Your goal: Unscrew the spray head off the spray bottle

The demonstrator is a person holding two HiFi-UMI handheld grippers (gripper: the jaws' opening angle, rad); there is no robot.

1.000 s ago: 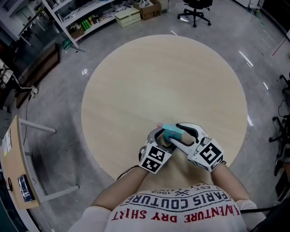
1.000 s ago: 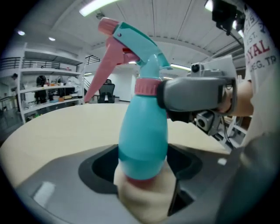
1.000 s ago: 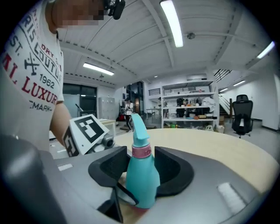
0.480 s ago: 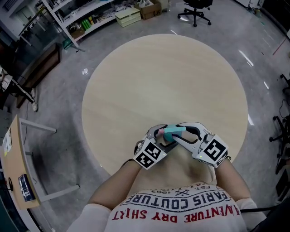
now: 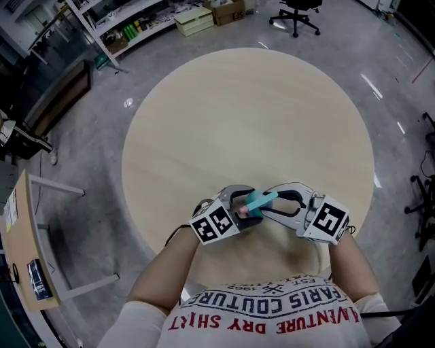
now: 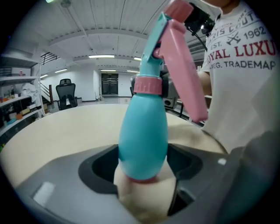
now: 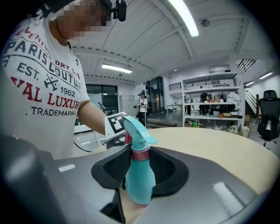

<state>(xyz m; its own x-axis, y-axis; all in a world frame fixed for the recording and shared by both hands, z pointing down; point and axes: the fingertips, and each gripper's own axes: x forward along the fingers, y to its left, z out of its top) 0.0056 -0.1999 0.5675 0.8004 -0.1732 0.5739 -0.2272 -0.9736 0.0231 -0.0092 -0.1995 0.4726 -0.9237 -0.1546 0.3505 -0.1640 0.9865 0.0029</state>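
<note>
While in left tongs (image 6: 143,165), right tongs (image 7: 141,171): spray bottle (image 5: 258,200).

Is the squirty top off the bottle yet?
Not yet. Done: the left gripper holds the bottle by its fat end. Happening now: the right gripper has just been closing its jaws on it near the pink ring. Left to do: twist off the spray top, which is still on.

Round beige table (image 5: 245,122) on polished grey floor (image 5: 92,204); shelving (image 5: 129,24), office chair (image 5: 296,15) behind; ceiling strip lights (image 7: 183,17).
</note>
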